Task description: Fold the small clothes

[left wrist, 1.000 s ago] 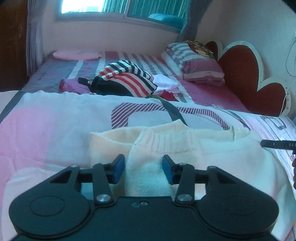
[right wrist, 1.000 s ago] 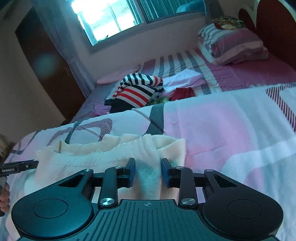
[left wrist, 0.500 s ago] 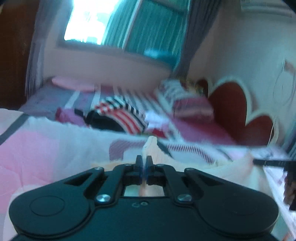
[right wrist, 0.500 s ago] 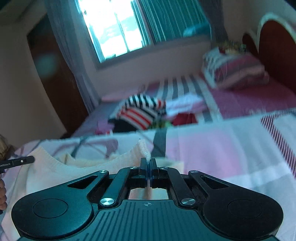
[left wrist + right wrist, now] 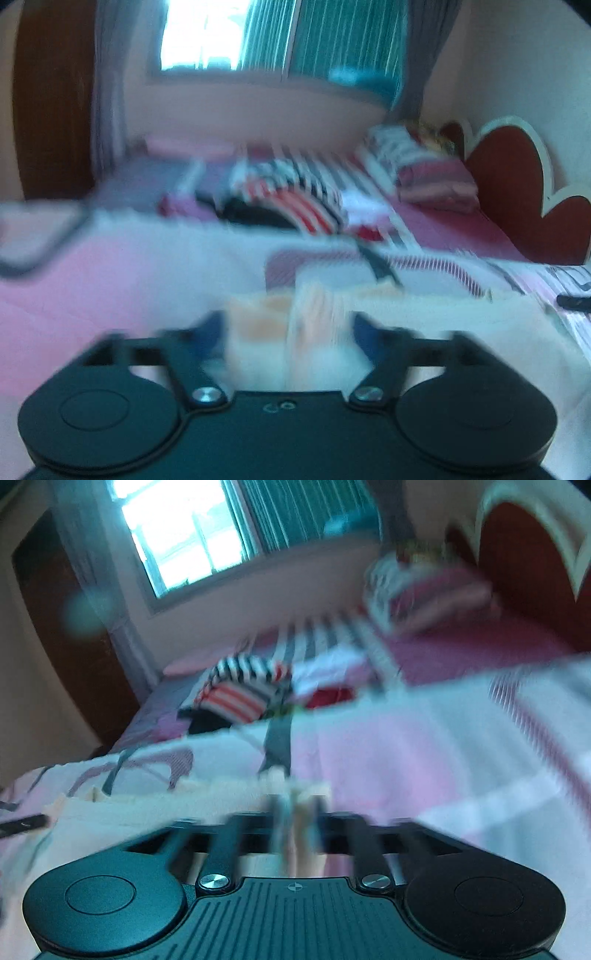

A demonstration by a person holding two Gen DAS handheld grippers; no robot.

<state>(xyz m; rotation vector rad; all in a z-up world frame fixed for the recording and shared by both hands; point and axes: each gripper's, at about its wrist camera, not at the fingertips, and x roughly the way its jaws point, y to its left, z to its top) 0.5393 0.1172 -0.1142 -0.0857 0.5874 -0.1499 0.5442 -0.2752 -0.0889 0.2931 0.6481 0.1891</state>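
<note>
bare blanket (image 5: 424, 760) right, clothes pile (image 5: 291, 199) beyond

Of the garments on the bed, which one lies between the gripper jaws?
The cream knit top, spread on the near pink quilt. The striped red, black and white garment lies far back in a pile.

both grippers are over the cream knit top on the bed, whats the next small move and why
Probably draw both grippers back clear of the cloth. The left gripper and right gripper have jaws opening, with a raised fold of the cream knit top between the pads, so the edge looks to be being let go.
</note>
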